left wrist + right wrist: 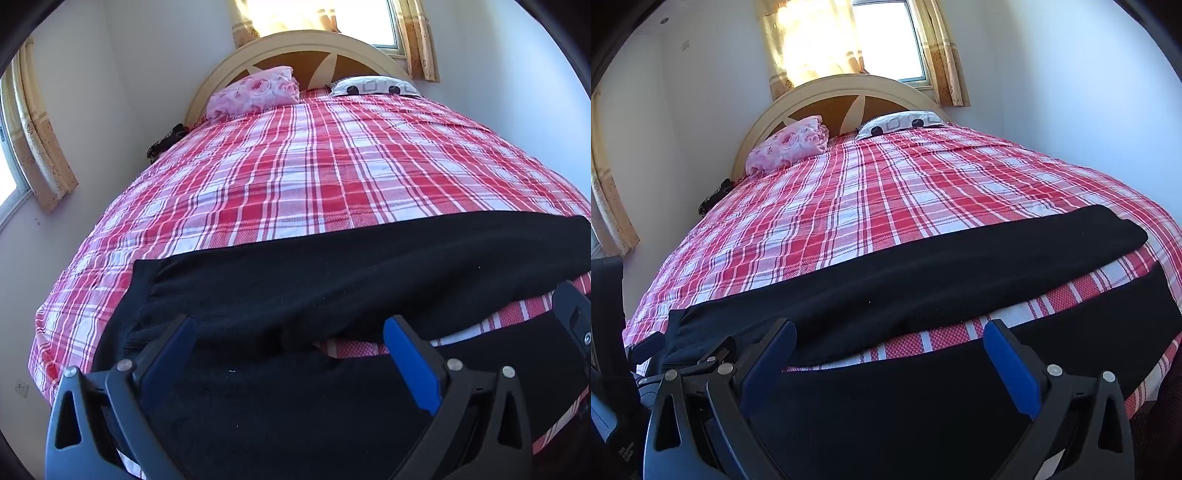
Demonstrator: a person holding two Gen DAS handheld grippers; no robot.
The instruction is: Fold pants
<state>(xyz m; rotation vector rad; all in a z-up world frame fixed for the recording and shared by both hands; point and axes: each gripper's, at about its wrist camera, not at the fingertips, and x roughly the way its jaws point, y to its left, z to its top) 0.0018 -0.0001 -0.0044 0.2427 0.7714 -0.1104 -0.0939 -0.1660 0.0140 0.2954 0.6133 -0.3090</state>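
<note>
black pants (pixel 332 273) lie spread on the plaid bed (pixel 295 177), left tool (pixel 291 339) and right tool (pixel 890 343) both gaping empty.

From my left gripper (pixel 291 332) I see both blue-padded fingers (pixel 412 363) spread wide at the bottom of the frame, nothing between them, hovering over black pants (pixel 332 266) laid across the lower half of the picture on a red-and-white plaid bedspread (pixel 295 166). The two legs run off to the right with a strip of plaid showing between them, and part of my right gripper (pixel 574 317) pokes in at the right edge. At the top sit a pink floral pillow (pixel 258 90), a patterned white pillow (pixel 373 85), the curved headboard (pixel 295 46) and a curtained window (pixel 321 18).
</note>
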